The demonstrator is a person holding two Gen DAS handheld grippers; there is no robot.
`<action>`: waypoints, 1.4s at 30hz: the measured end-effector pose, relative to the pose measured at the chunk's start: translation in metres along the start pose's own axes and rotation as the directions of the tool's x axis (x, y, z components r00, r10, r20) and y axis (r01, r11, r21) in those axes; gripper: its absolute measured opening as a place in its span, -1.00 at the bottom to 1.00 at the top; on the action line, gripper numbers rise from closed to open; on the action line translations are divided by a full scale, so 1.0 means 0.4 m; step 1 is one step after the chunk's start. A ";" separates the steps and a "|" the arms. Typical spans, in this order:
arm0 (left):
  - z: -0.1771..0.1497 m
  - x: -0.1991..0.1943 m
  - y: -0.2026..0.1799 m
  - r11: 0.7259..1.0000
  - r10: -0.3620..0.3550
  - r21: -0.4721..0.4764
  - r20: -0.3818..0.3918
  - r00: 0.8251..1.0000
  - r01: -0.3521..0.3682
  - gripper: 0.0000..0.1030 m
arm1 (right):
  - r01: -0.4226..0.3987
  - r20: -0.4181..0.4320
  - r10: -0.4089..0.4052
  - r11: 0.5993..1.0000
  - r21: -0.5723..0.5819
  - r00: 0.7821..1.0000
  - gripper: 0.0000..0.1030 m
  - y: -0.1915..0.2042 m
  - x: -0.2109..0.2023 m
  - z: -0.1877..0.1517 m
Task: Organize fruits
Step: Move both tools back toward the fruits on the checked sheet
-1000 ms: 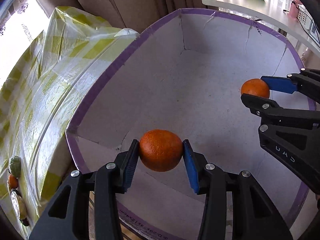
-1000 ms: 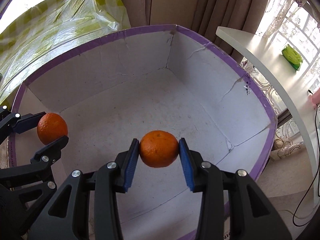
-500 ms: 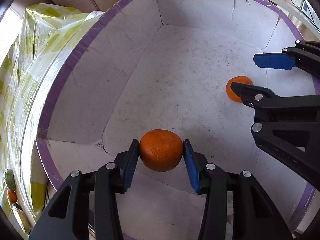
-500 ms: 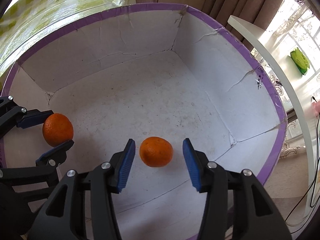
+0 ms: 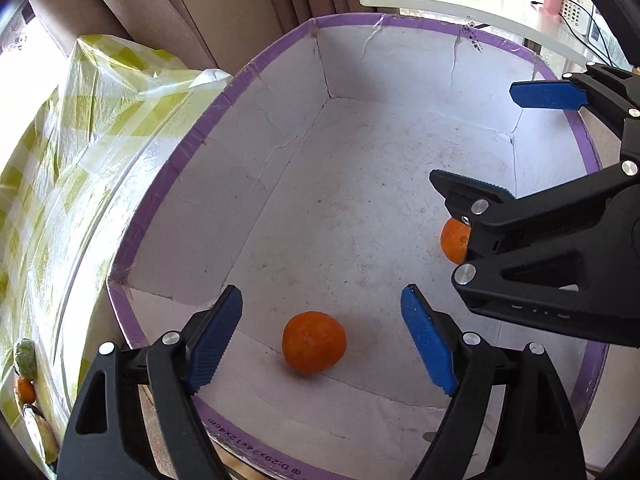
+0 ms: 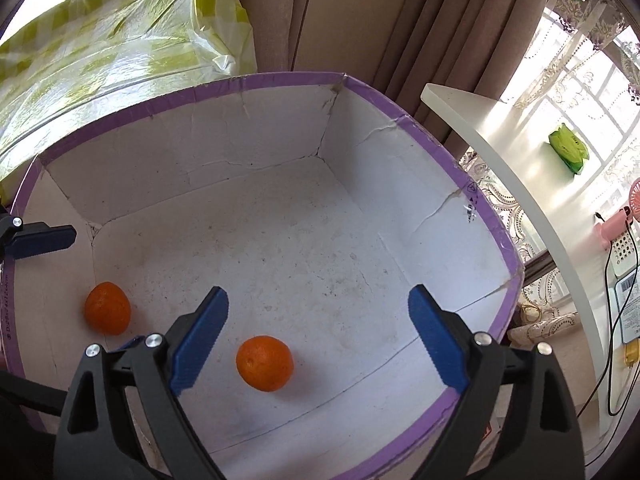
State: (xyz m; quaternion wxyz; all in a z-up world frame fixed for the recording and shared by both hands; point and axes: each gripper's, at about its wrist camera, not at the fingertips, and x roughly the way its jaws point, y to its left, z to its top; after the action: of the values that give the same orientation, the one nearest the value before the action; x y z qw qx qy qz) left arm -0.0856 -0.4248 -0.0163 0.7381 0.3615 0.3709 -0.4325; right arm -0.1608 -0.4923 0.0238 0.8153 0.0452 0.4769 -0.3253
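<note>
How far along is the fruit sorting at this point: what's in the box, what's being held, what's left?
Done: two oranges lie on the floor of the purple-rimmed box, one below the left gripper, the other below the right gripper. In hand: nothing; both sets of jaws are wide open. Left: more produce shows beside the checkered bag, outside the box.

A: Where do the two oranges lie?
B: Both rest on the floor of the box (image 5: 224,92). One orange (image 5: 314,342) lies near the front wall; the other orange (image 5: 454,240) lies well apart, to its right.

A: And around the box?
B: A plastic-covered table (image 5: 80,152) stands just beside its left wall. A shelf (image 6: 496,136) runs along the right, curtains (image 6: 332,16) hang behind.

A: The grippers?
B: The left gripper (image 5: 320,336) hangs spread above the first orange, the right gripper (image 6: 318,336) spread above the second.
</note>
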 end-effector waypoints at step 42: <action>-0.797 -0.519 0.446 0.517 0.433 -0.836 0.073 0.899 -0.181 0.62 | -0.502 0.170 0.523 0.852 -0.153 0.836 0.85 0.402 -0.264 -0.004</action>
State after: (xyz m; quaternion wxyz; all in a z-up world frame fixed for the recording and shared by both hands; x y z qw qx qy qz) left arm -0.0714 -0.0104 0.0526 0.9284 -0.0201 0.3510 -0.1203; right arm -0.1051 -0.3140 0.0700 0.9184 0.0957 0.3768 -0.0733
